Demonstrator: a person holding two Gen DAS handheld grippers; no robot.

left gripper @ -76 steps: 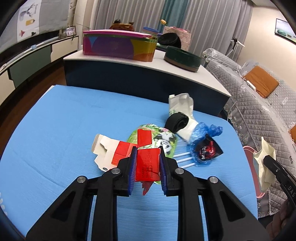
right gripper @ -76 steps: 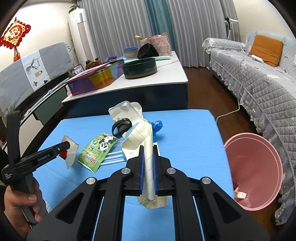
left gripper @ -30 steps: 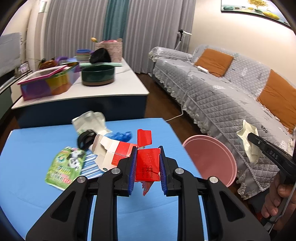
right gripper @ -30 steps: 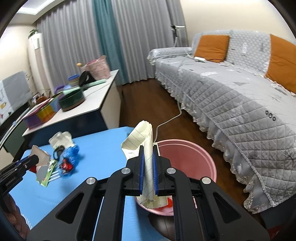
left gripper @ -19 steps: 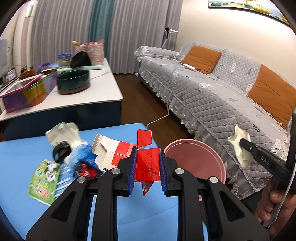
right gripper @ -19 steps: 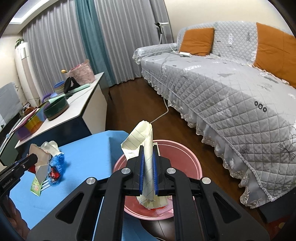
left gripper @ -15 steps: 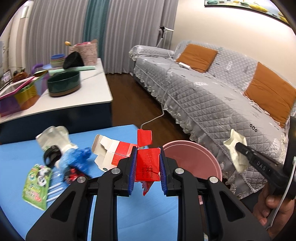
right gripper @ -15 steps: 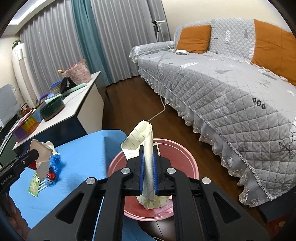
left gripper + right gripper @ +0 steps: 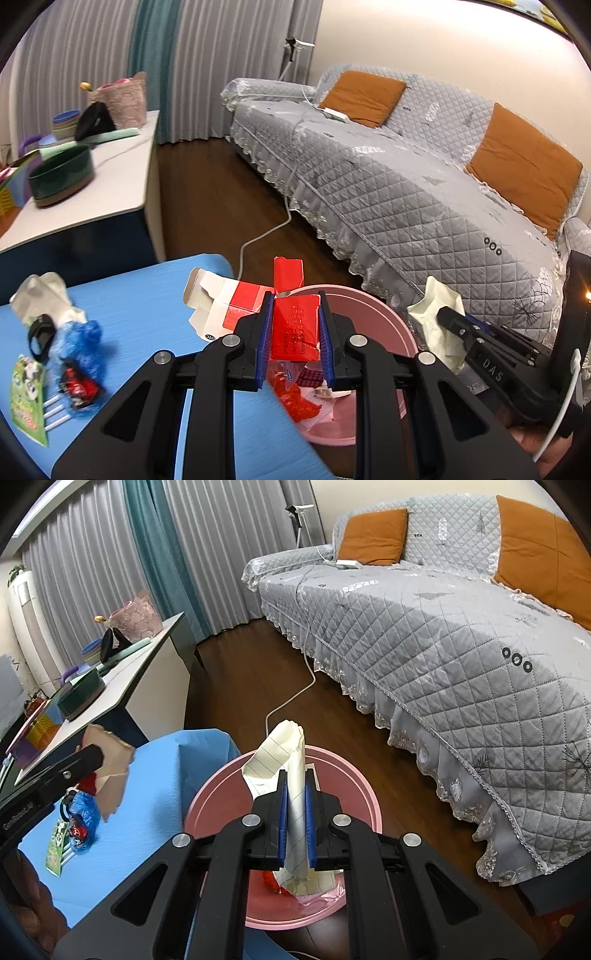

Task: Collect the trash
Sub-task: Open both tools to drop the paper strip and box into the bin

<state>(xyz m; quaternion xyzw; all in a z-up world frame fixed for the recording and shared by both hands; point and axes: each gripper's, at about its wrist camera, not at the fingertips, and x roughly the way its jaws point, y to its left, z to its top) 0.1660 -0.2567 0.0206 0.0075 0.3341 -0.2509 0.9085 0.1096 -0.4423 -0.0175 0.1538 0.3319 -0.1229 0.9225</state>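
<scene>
My left gripper (image 9: 295,325) is shut on a flattened red and white carton (image 9: 236,299) and holds it over the near rim of the pink bin (image 9: 373,317). My right gripper (image 9: 296,823) is shut on a piece of lined cream paper (image 9: 284,753) and holds it above the pink bin (image 9: 354,775), which has red scraps inside. The right gripper with its paper (image 9: 439,325) also shows at the right of the left wrist view. More trash lies on the blue table (image 9: 147,295): a blue plastic wrap (image 9: 79,336), a green panda pouch (image 9: 26,395), a crumpled white bag (image 9: 40,299).
A grey quilted sofa (image 9: 461,635) with orange cushions stands right of the bin. A white counter (image 9: 92,195) with bowls and a basket is behind the table. A white cable (image 9: 295,698) runs across the wooden floor.
Both grippers have swung right from the table to the pink bin, each still holding its trash. The bin now sits directly under them.
</scene>
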